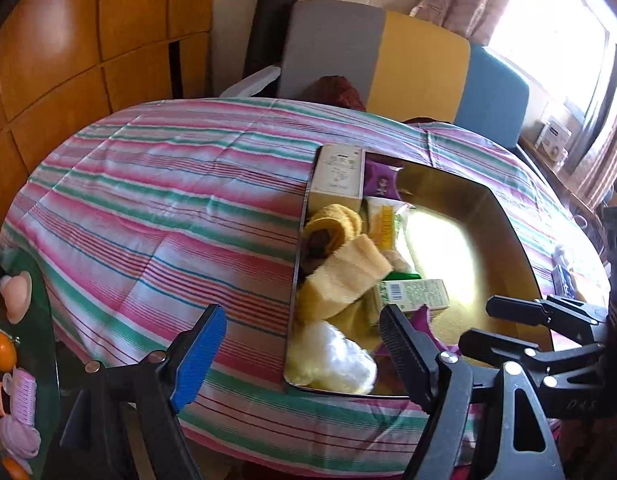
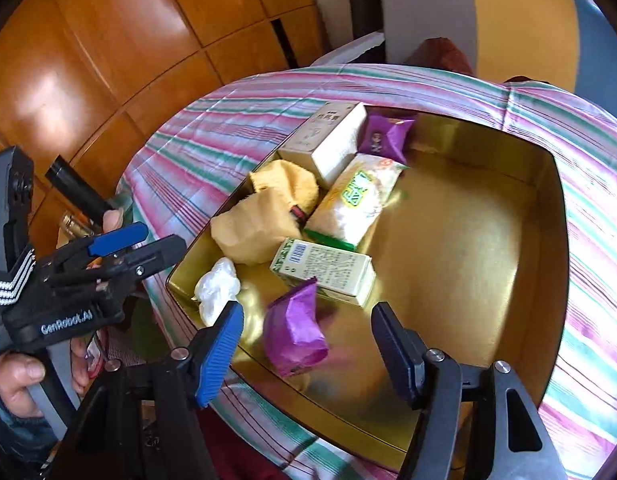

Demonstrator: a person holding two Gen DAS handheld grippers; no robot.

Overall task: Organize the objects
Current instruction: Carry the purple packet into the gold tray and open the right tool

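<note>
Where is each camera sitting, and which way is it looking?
Left wrist: rides the left gripper, looking along its open fingers at the gold box on the striped cloth; the right gripper shows too.
Right wrist: rides the right gripper, looking down into the box; the left gripper and hand show.
Both share the box, cloth and green carton.

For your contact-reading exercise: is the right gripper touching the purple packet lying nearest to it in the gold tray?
Apart. The right wrist view shows the right gripper open, with the purple packet lying loose on the gold tray, clear space beside each finger.
</note>
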